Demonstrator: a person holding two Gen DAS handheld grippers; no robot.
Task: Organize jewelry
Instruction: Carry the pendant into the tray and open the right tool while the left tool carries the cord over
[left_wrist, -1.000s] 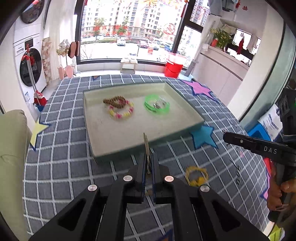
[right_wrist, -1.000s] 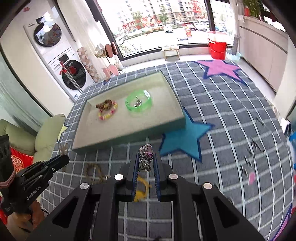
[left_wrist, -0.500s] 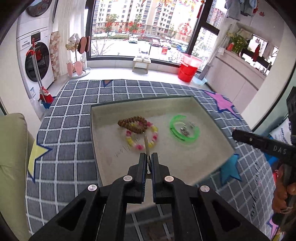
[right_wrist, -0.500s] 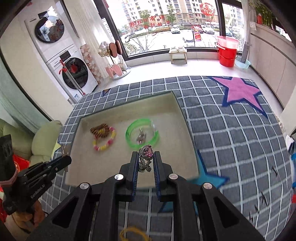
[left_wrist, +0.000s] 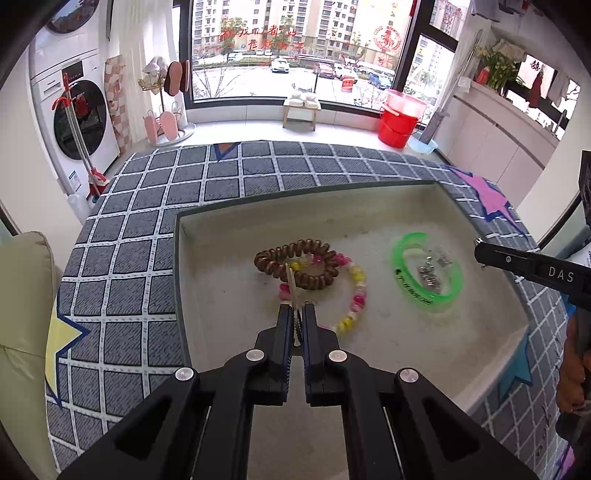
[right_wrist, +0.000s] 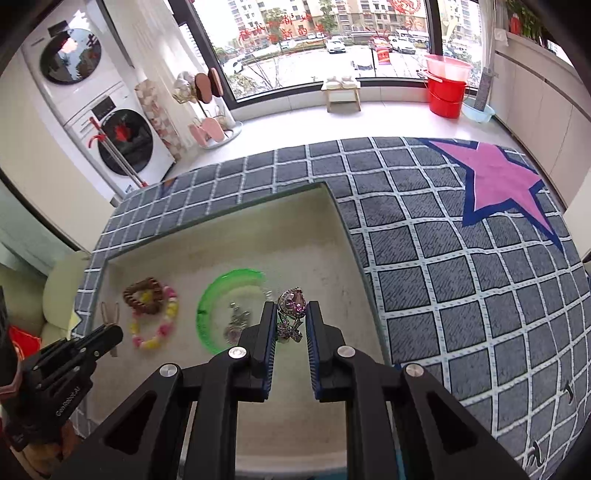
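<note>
Pinching purple-stone ring between right gripper pads, above tray; light, rigid, slippery, grip band sides. Left gripper clamps thin pale clip, stiff, light, over brown coil ahead.

Left wrist fisheye close above tray, angled down toward window, right wrist fisheye likewise from tray's right side — shared: tray, checked cloth, window.
</note>
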